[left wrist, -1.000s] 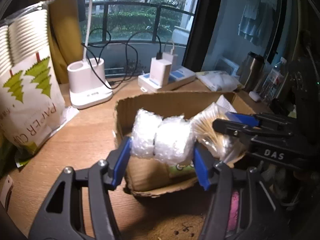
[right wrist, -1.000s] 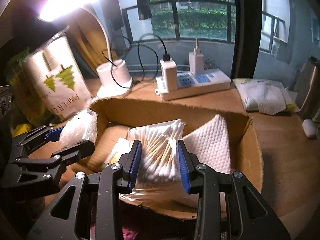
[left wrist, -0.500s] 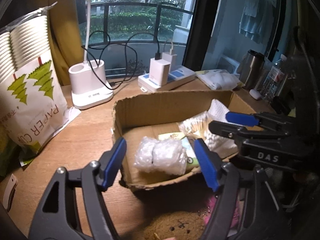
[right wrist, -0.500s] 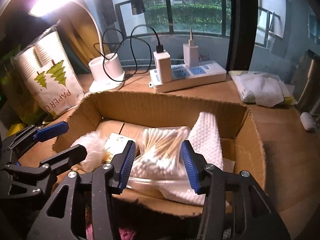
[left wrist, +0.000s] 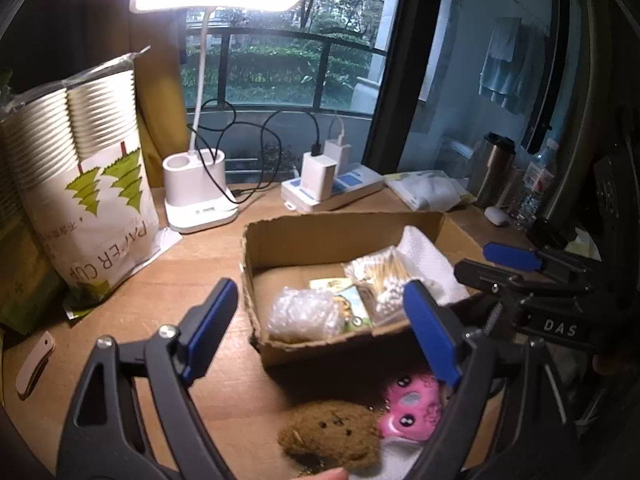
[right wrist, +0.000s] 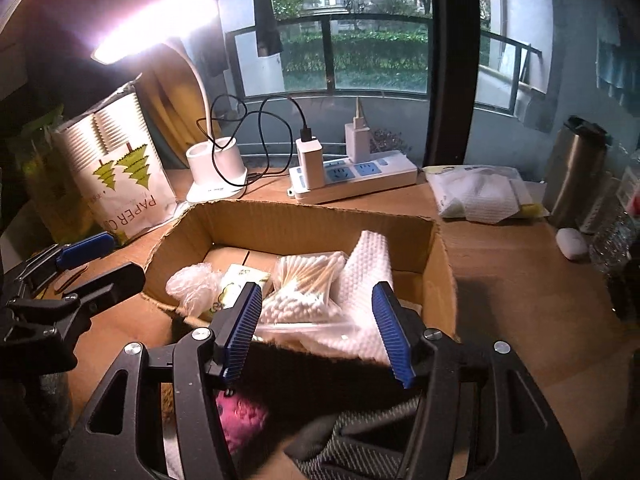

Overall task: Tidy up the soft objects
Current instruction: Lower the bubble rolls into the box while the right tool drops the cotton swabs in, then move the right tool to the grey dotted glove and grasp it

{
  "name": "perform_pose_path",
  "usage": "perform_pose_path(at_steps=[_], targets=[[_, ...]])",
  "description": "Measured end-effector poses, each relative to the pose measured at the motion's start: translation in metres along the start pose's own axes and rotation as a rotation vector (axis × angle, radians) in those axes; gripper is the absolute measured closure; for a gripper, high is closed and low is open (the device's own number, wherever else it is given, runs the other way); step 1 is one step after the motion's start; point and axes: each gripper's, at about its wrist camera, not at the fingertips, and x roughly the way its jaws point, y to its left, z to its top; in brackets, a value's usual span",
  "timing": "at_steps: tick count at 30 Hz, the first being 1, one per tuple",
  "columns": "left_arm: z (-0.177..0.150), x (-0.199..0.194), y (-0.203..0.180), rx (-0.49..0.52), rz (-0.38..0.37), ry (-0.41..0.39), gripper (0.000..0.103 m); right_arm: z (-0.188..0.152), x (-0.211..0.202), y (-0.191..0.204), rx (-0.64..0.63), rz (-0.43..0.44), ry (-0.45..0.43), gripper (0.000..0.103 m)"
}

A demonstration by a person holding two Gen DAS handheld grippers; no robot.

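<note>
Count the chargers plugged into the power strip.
2: a wide charger with a black cable at the left end of the strip, and a taller one beside it, toward the middle. None seems hidden.

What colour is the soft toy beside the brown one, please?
Pink toy, with dark eyes; clearest in the left wrist view.

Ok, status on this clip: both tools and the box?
Left tool open, empty, jaws just opened. Right tool open, empty, likewise. Bubble wrap and cotton swab bag lie in cardboard box. Nothing blocking.

Probably a home: wooden desk (left wrist: 192, 264), desk lamp (left wrist: 198, 196), balcony railing (right wrist: 360, 20) outside.
</note>
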Motion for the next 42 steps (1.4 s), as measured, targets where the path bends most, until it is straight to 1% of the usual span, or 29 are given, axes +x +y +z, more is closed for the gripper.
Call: perform_pose_path(at_steps=[5, 9, 13, 16, 21, 25, 31, 35, 42], targets=[[-0.003, -0.014, -0.008, -0.001, -0.015, -0.017, 0.016, -0.008, -0.022, -0.002, -0.002, -0.012, -0.020, 0.042], [-0.005, -0.027, -0.016, -0.007, -0.038, -0.036, 0.010, -0.014, -0.039, -0.003, -0.002, -0.021, -0.039, 0.042], [-0.009, -0.038, -0.024, 0.008, -0.041, -0.045, 0.009, -0.020, -0.053, -0.005, 0.003, -0.029, -0.054, 0.042], [-0.014, -0.042, -0.031, 0.027, -0.041, -0.039, 0.009, -0.027, -0.063, -0.007, 0.008, -0.032, -0.063, 0.042], [-0.026, -0.045, -0.041, 0.030, -0.048, -0.013, 0.009, -0.042, -0.075, -0.009, 0.012, -0.032, -0.062, 0.042], [-0.035, -0.051, -0.047, 0.029, -0.049, -0.009, 0.009, -0.056, -0.083, -0.014, 0.021, -0.038, -0.061, 0.042], [-0.053, -0.049, -0.050, 0.014, -0.052, 0.018, 0.009, -0.077, -0.085, -0.028, 0.053, -0.061, -0.037, 0.042], [-0.069, -0.040, -0.050, 0.000, -0.053, 0.062, 0.009, -0.093, -0.079, -0.033, 0.059, -0.066, -0.001, 0.042], [-0.084, -0.030, -0.040, -0.017, -0.038, 0.100, 0.009, -0.103, -0.062, -0.029, 0.067, -0.052, 0.043, 0.042]])
